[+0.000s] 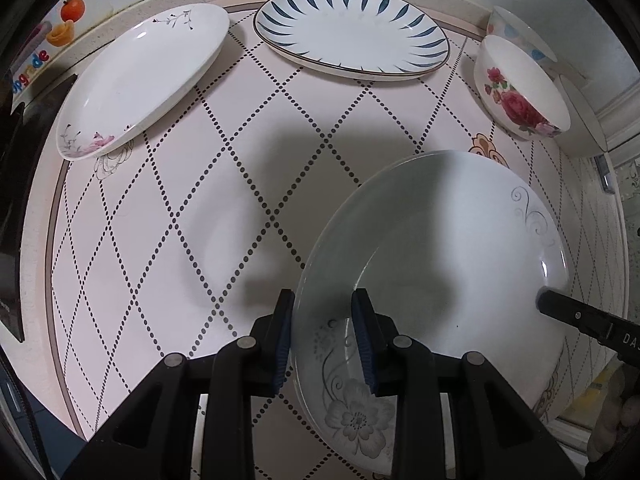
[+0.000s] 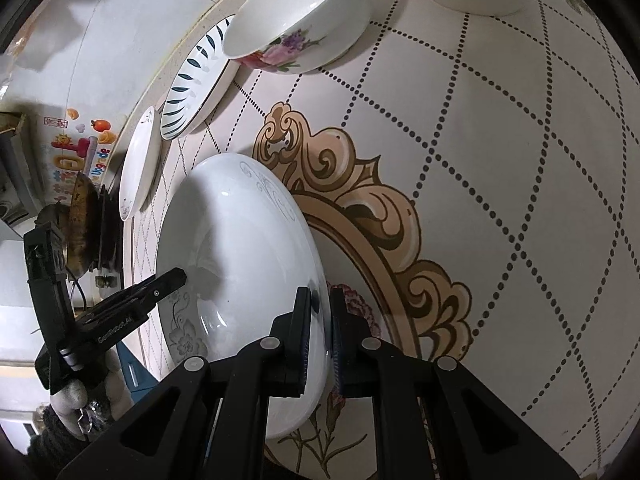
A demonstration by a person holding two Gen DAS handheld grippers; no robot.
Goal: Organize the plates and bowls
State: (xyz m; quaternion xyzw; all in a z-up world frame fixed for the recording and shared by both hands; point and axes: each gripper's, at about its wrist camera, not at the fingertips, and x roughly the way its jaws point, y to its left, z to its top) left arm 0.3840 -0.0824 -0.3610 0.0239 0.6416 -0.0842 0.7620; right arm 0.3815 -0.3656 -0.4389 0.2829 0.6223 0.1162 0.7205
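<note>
grey-flower plate, rose bowl just beyond

A round table carries a pale covering crossed by dotted dark diamond lines, with a tan scrollwork ornament near its edge. Behind it runs a white wall bearing colourful fruit stickers. Light glares softly off the covering.
</note>
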